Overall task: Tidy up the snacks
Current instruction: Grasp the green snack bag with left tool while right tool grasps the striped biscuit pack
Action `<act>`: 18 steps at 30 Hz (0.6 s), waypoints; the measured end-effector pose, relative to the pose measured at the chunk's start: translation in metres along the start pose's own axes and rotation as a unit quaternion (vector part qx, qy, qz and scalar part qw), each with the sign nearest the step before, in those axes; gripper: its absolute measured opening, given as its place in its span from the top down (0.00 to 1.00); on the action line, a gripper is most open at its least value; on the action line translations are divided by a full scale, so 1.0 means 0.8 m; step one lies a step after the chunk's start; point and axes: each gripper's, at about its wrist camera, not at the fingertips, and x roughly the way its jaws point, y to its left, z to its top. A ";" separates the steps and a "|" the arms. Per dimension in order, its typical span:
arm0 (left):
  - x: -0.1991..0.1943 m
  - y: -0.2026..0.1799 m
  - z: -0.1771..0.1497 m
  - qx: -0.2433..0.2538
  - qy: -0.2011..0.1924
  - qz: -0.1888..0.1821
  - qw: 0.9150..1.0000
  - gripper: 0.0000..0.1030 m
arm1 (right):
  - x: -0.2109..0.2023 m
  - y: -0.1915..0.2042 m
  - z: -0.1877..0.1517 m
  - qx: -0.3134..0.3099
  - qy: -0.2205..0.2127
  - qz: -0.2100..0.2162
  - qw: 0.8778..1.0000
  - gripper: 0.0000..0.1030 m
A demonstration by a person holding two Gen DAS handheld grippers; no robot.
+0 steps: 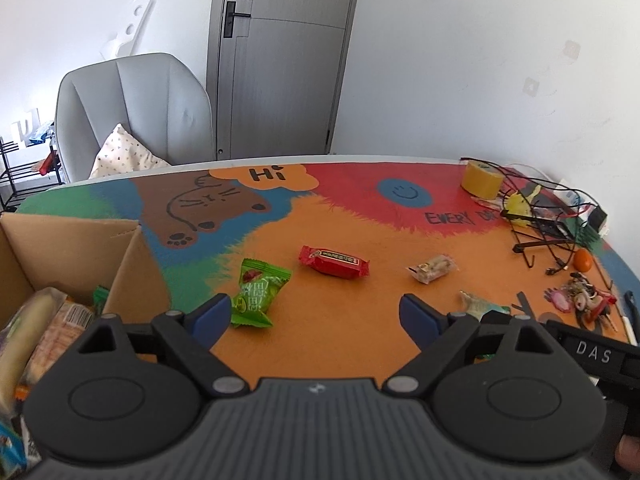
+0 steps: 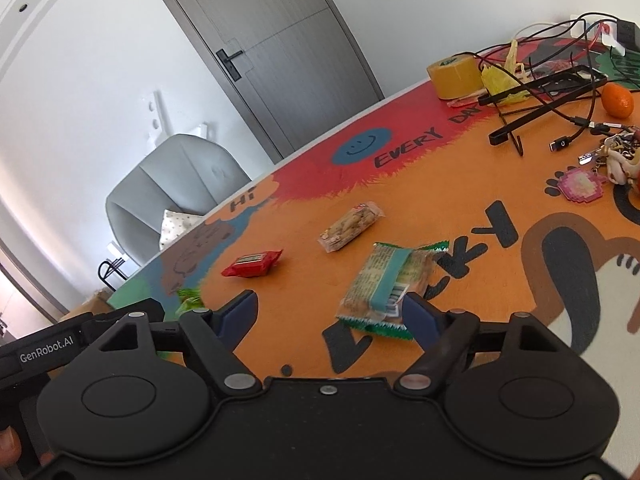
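Between the wide-spread fingers of the left gripper (image 1: 314, 316) lies only bare orange table (image 1: 320, 320); a green candy (image 1: 256, 294) sits just beside its left finger, a red candy (image 1: 334, 262) farther out; the cardboard box (image 1: 80, 248) of snacks stands at left; the right gripper (image 2: 328, 314), also open and gripping nothing, has a green-edged cracker packet (image 2: 384, 284) just beside its right finger, a clear nut bar (image 2: 350, 226) beyond.

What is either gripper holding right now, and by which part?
Nothing. The left gripper is open beside the green snack; the right gripper is open, one finger at the biscuit pack's edge.
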 end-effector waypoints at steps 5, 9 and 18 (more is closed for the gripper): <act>0.027 -0.002 0.003 0.001 0.012 0.012 1.000 0.16 | 0.021 -0.007 0.006 -0.006 0.011 -0.011 1.000 0.28; 0.050 -0.005 0.003 0.006 0.020 0.024 0.999 0.19 | 0.037 -0.012 0.009 -0.012 0.020 -0.015 1.000 0.28; 0.093 -0.003 0.006 0.008 0.028 0.052 0.998 0.27 | 0.062 -0.014 0.015 -0.034 0.015 -0.028 0.999 0.34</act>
